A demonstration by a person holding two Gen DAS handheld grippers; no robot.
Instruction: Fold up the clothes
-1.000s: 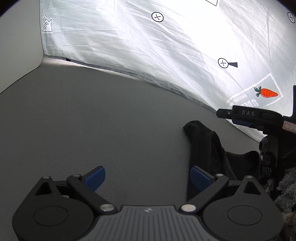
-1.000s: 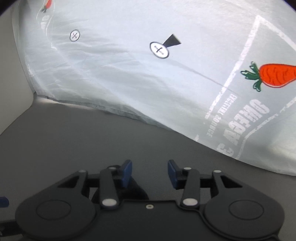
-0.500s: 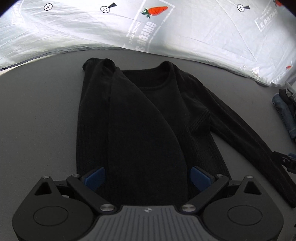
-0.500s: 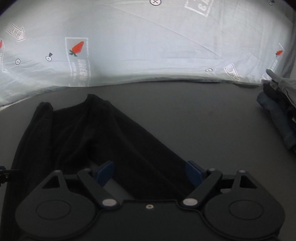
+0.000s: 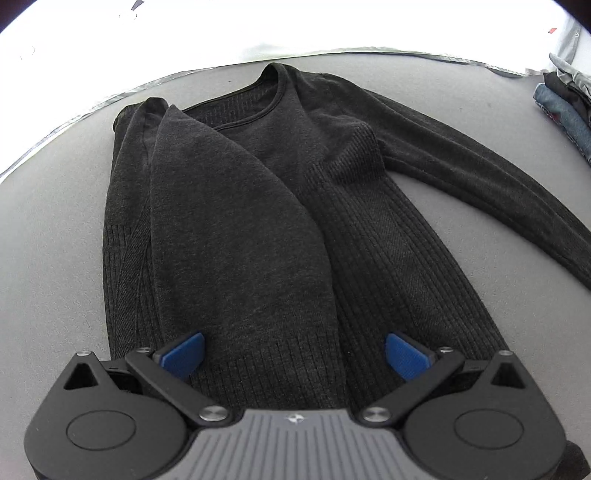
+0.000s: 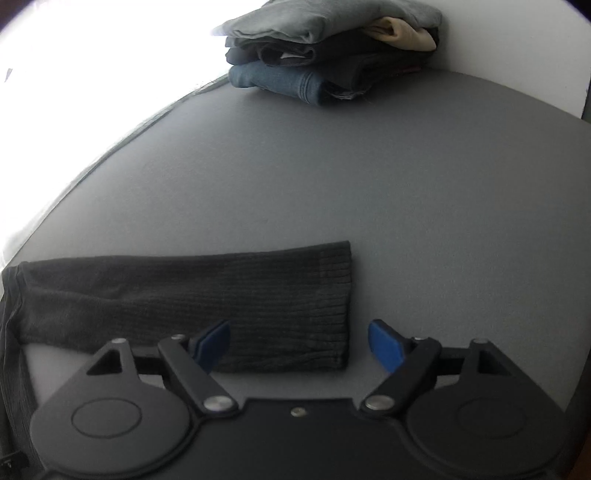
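Observation:
A dark grey ribbed sweater (image 5: 258, 206) lies flat on the grey table, neck hole at the far end. One sleeve is folded over its body; the other sleeve (image 5: 480, 184) stretches out to the right. My left gripper (image 5: 293, 354) hovers open above the hem with nothing pinched. In the right wrist view the outstretched sleeve's cuff end (image 6: 288, 306) lies across the table. My right gripper (image 6: 299, 343) stands over that cuff, jaws apart and closing, pads not pressing the cloth.
A pile of folded clothes (image 6: 332, 59), jeans at the bottom, sits at the far right of the grey table (image 6: 369, 177); the same clothes pile (image 5: 565, 103) shows at the right edge. A bright white sheet (image 5: 258, 22) hangs behind the table's far edge.
Both grippers swung from the white sheet down over the sweater. The left came closer above the hem. The right moved right along the outstretched sleeve to its cuff, its jaws narrower than half a second ago.

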